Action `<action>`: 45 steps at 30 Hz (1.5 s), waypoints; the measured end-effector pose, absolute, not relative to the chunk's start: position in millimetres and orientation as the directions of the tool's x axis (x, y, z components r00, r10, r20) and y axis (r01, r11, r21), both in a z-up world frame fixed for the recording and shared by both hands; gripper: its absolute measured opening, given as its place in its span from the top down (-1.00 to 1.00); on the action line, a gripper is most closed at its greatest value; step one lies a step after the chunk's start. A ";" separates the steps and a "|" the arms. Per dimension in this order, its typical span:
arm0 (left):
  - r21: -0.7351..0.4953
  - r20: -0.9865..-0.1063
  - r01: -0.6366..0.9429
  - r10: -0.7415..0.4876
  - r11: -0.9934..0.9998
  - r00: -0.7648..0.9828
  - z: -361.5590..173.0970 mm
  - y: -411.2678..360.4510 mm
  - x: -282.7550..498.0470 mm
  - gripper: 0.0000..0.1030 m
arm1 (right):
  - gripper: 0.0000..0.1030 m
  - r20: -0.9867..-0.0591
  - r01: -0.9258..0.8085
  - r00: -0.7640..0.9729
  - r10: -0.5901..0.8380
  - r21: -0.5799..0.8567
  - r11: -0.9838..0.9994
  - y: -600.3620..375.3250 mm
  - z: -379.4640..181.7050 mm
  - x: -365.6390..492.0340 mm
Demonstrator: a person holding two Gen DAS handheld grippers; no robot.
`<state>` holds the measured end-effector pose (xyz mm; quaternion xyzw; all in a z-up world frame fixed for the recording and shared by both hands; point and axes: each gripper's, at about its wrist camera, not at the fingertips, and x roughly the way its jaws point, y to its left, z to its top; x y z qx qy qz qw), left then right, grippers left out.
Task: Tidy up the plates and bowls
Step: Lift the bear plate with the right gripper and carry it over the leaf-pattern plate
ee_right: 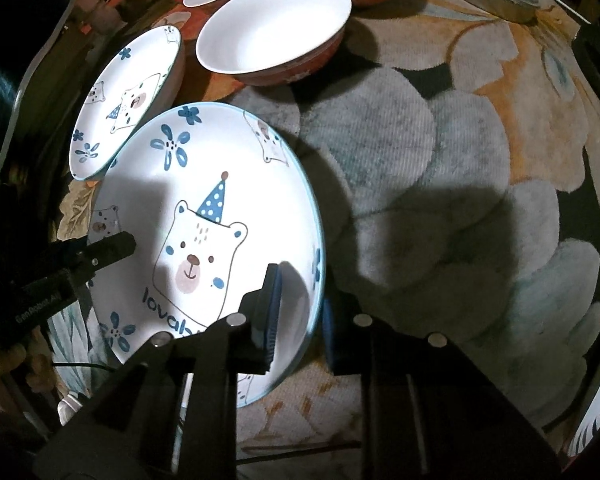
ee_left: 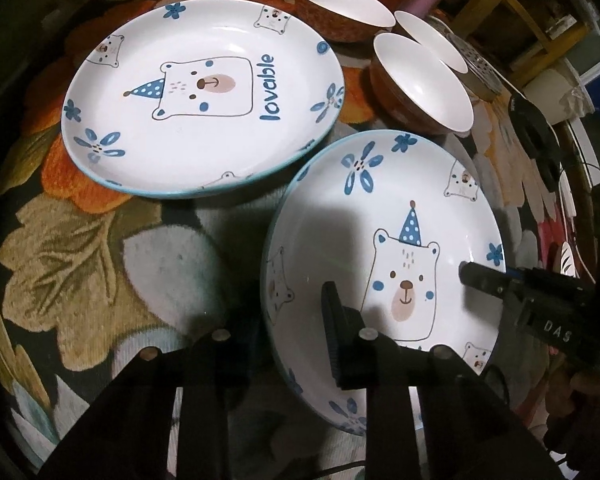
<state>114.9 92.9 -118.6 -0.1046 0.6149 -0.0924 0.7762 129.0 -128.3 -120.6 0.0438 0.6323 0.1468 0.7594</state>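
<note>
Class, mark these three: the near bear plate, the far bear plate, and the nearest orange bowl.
near bear plate (ee_right: 204,248): right wrist view, on the bear's face.
far bear plate (ee_left: 204,88): left wrist view, on the bear drawing.
nearest orange bowl (ee_left: 424,76): left wrist view, white inside.

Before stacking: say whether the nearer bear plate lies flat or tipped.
Tipped: plate rim, straddled by the right gripper, stands clear above the rug.
</note>
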 end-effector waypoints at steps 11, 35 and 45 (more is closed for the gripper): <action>-0.266 -0.934 0.045 -0.269 0.963 0.236 -103.4 85.3 106.7 0.50 | 0.70 -0.934 -0.130 0.199 0.298 0.276 0.952 -142.2 -105.8 126.8; -0.267 -0.924 0.175 -0.304 0.948 0.233 -68.1 5.1 114.3 0.50 | 0.70 -0.919 0.028 0.260 0.295 0.312 0.950 -211.5 -78.7 108.9; -0.279 -0.919 0.216 -0.326 0.936 0.223 -61.2 -27.8 117.9 0.50 | 0.70 -0.915 0.081 0.283 0.286 0.321 0.944 -247.0 -69.5 99.6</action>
